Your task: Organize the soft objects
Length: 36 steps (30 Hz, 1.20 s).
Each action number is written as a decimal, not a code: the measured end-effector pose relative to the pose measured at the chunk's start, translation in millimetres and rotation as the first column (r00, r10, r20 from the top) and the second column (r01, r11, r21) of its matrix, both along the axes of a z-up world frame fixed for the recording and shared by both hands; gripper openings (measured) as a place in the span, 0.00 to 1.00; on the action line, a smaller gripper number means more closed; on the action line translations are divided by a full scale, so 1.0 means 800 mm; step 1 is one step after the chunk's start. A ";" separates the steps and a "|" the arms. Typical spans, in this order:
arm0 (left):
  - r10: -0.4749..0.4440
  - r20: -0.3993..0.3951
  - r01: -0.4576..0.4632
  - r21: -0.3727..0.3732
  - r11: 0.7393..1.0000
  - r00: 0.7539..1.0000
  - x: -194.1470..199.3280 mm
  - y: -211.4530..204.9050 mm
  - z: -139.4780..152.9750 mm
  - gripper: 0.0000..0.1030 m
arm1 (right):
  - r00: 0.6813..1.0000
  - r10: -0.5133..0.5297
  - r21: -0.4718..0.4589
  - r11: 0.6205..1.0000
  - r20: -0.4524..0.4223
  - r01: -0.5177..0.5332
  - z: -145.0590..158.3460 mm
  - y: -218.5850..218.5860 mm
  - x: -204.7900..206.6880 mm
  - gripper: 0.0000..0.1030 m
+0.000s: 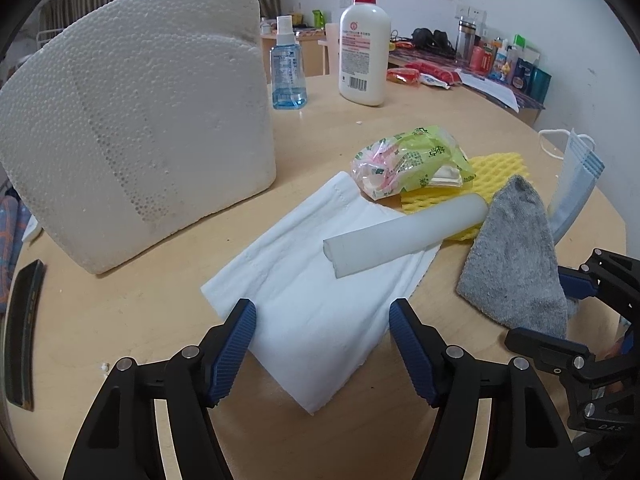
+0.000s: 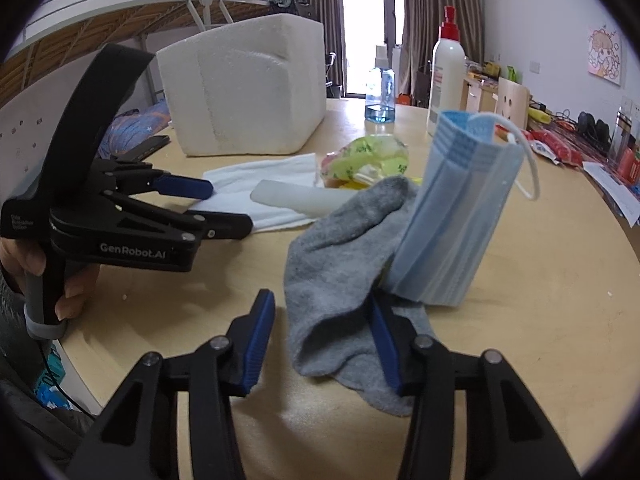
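My left gripper (image 1: 322, 348) is open, its fingers on either side of the near end of a white folded cloth (image 1: 316, 292) on the round wooden table (image 1: 140, 320). A white foam tube (image 1: 400, 232) lies across the cloth, beside a yellow foam net (image 1: 492, 168) and a green plastic packet (image 1: 416, 160). My right gripper (image 2: 320, 344) is open around the near end of a grey sock (image 2: 336, 264). A blue face mask (image 2: 452, 216) stands on edge against the sock and the right finger. The left gripper also shows in the right wrist view (image 2: 224, 208).
A big white styrofoam block (image 1: 136, 128) fills the table's left. A blue spray bottle (image 1: 286, 76) and a white lotion pump bottle (image 1: 364, 44) stand at the back. A black phone (image 1: 24, 332) lies at the left edge. A cluttered desk (image 1: 480, 60) lies beyond.
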<state>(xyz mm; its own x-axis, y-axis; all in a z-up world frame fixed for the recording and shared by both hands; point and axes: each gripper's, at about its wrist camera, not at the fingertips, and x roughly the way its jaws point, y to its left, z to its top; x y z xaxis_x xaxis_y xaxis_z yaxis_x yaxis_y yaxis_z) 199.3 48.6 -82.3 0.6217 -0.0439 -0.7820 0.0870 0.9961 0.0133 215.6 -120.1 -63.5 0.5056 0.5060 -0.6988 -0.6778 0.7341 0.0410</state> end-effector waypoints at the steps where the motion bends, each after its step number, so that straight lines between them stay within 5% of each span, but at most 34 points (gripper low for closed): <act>1: -0.001 0.000 0.001 -0.001 1.000 1.000 0.000 0.000 0.000 0.66 | 1.000 0.000 -0.003 1.000 0.001 0.000 0.000 0.001 -0.001 0.51; 6: -0.012 0.006 0.012 0.001 1.000 1.000 -0.002 -0.002 0.001 0.55 | 1.000 -0.008 -0.001 1.000 -0.011 0.008 0.000 0.002 0.000 0.52; 9: -0.011 0.010 0.011 0.000 1.000 1.000 -0.002 -0.001 0.002 0.38 | 1.000 -0.012 -0.018 1.000 -0.012 0.012 0.001 0.004 0.000 0.50; 12: -0.012 0.016 0.012 0.004 1.000 1.000 -0.004 -0.002 0.002 0.22 | 1.000 -0.010 -0.045 0.999 0.007 0.010 0.001 0.007 -0.005 0.40; 17: -0.030 0.017 0.029 0.010 1.000 0.999 -0.005 -0.004 0.003 0.14 | 1.000 0.012 0.019 1.000 0.001 -0.012 0.006 0.002 -0.008 0.12; 19: -0.032 0.015 0.032 -0.013 0.999 0.999 -0.004 -0.002 0.003 0.10 | 1.000 0.029 0.047 0.998 0.001 -0.029 0.006 0.003 -0.008 0.08; 36: -0.013 0.234 0.030 -0.072 0.997 0.972 -0.042 -0.001 0.070 0.09 | 0.998 0.049 0.254 0.966 0.028 -0.055 0.066 -0.022 -0.009 0.07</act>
<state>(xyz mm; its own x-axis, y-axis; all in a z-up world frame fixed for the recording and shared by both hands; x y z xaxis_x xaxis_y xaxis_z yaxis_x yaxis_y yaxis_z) 165.4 47.9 -26.0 0.7848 -0.1119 -0.6095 0.1118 0.9930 -0.0383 208.7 -137.5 -10.4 0.4872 0.6916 -0.5332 -0.7177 0.6650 0.2068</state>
